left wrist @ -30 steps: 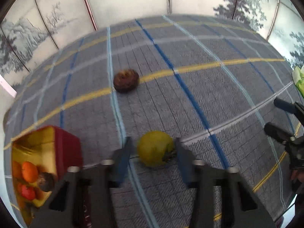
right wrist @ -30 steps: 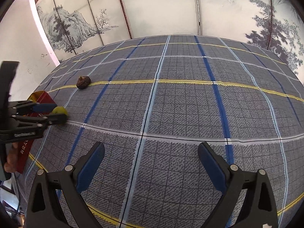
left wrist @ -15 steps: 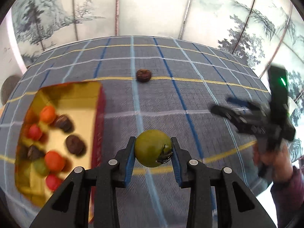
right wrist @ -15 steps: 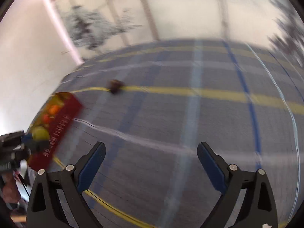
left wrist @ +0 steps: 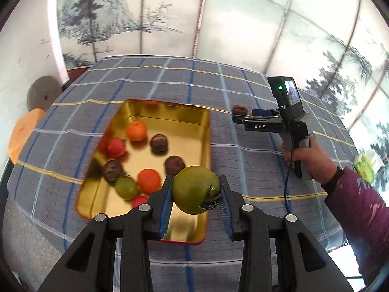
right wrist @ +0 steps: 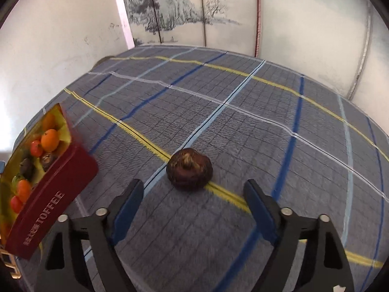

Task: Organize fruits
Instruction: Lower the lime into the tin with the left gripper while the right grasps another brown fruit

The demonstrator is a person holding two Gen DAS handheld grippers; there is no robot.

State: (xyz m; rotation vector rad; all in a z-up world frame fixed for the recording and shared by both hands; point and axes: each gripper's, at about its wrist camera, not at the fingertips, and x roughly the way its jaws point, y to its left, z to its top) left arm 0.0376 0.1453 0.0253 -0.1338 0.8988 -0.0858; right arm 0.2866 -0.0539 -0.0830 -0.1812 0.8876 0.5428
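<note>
So left tongs (left wrist: 195, 196) clamp a green tomato (left wrist: 195, 189) above the tin (left wrist: 205, 131); right tongs (right wrist: 192, 194) closing, nothing gripped, brown fruit (right wrist: 189, 171) at 12 o'clock.

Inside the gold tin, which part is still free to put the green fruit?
The tin floor is bare along its far wall and at the near right corner under the green fruit. The middle and near left are crowded with fruits.

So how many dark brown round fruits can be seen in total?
4. Three lie inside the gold metal tin: one near the middle, one nearer the green fruit, one at its left side. The fourth lies on the cloth. Others may be hidden.
</note>
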